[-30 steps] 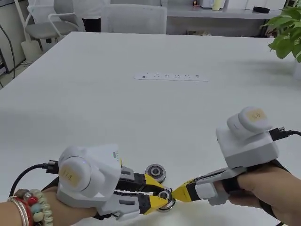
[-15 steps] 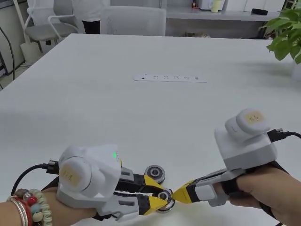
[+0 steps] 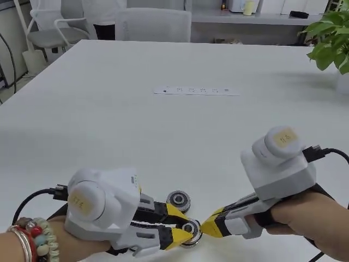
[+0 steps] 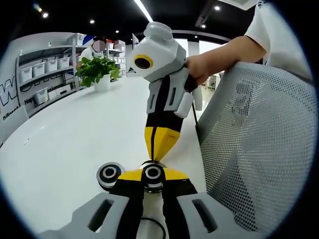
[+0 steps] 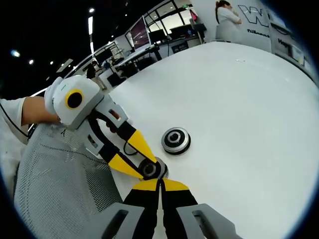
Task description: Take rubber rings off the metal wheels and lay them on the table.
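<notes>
A small metal wheel [image 3: 191, 227] with a black rubber ring sits near the table's front edge, and my left gripper [image 3: 188, 230] is shut on it from the left. In the left gripper view the wheel [image 4: 153, 173] is between the yellow jaws. My right gripper [image 3: 203, 226] comes in from the right with its jaws together. Its tips meet at the wheel's black rim [image 5: 152, 169], pinching the ring's edge. A second wheel [image 3: 179, 200] with its ring on lies flat just behind, also seen in the right gripper view [image 5: 176, 140].
A white power strip [image 3: 196, 90] lies mid-table. A green plant [image 3: 330, 38] stands at the far right, and chairs [image 3: 155, 22] are behind the table. A mesh chair back [image 4: 254, 139] is close behind the front edge. The white table [image 3: 163, 136] stretches wide beyond the wheels.
The right gripper's body has shifted slightly left while its tips stay at the wheel. The left gripper and both wheels have not moved.
</notes>
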